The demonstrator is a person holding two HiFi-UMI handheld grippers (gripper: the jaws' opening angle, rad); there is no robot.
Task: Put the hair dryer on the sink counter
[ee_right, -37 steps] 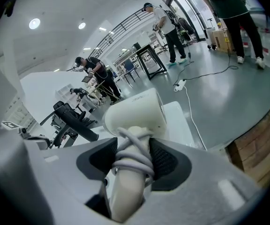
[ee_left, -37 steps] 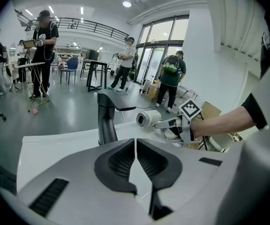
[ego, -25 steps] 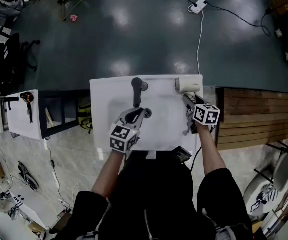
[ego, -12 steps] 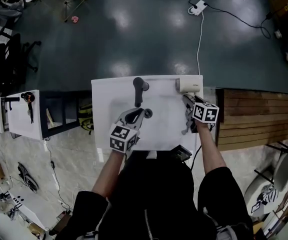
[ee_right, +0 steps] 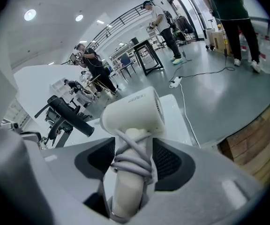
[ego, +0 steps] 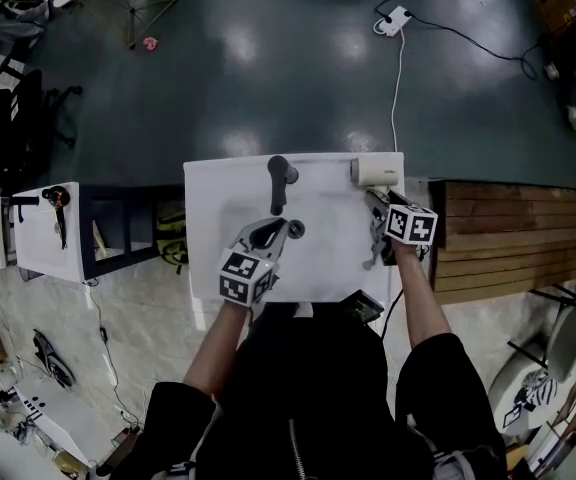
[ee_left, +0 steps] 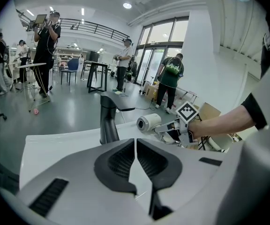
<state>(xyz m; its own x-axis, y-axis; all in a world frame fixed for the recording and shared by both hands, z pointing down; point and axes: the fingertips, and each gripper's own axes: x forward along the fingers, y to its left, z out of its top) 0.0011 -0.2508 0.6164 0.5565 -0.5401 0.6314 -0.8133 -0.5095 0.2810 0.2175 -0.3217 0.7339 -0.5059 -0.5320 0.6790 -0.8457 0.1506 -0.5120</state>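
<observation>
now hair dryer (ee_right: 135,115) within just-opened right claw (ee_right: 135,159)

Looking along right gripper (ee_right: 134,159): jaws just opened wider, flanking handle of white hair dryer (ee_right: 134,112) (grey cord (ee_right: 131,167) wound round that handle). Lying on white sink counter (ee_right: 176,110). Beyond at left, black faucet (ee_right: 72,116); farther off on grey floor, power strip (ee_right: 175,82).
</observation>
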